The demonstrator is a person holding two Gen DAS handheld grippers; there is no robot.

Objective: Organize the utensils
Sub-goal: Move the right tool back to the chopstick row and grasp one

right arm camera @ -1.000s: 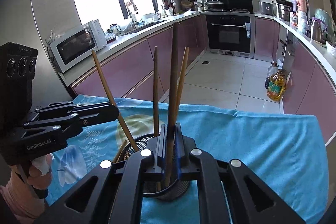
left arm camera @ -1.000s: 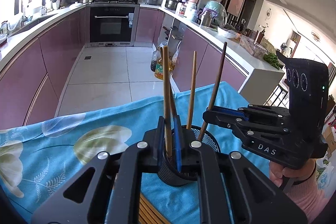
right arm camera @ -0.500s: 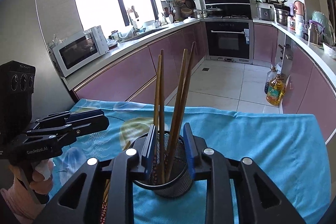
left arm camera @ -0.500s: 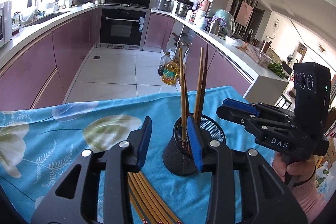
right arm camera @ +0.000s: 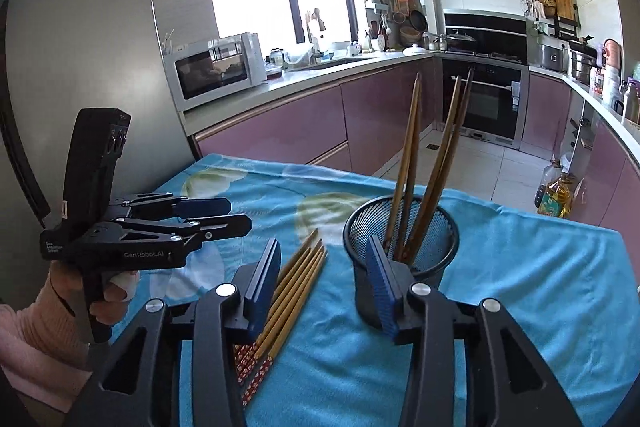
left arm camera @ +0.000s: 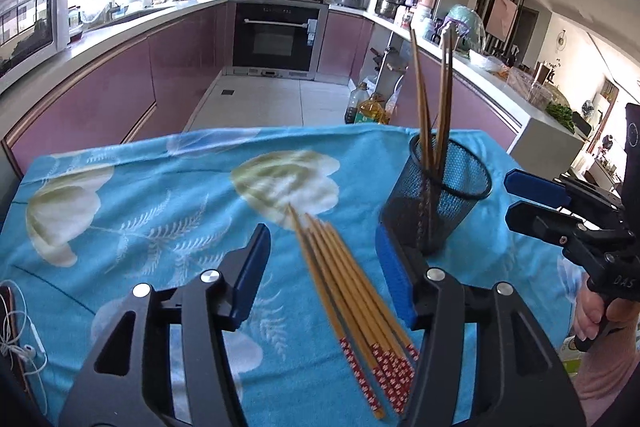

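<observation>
Four chopsticks (right arm camera: 424, 163) stand in one mesh holder (right arm camera: 400, 247) at frame centre-right; about six more (left arm camera: 348, 279) lie left of it on the worktop (left arm camera: 160, 195). Left gripper (left arm camera: 320, 271), marked "GenRobot.AI", and right gripper (right arm camera: 324, 283), marked "DAS", both gape apart, holding nothing.

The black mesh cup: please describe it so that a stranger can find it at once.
Look at the table with the blue flowered cloth. On its right side, seen from the left wrist camera, stands the black mesh cup, upright, with several chopsticks standing in it. The other chopsticks lie flat beside it.
</observation>
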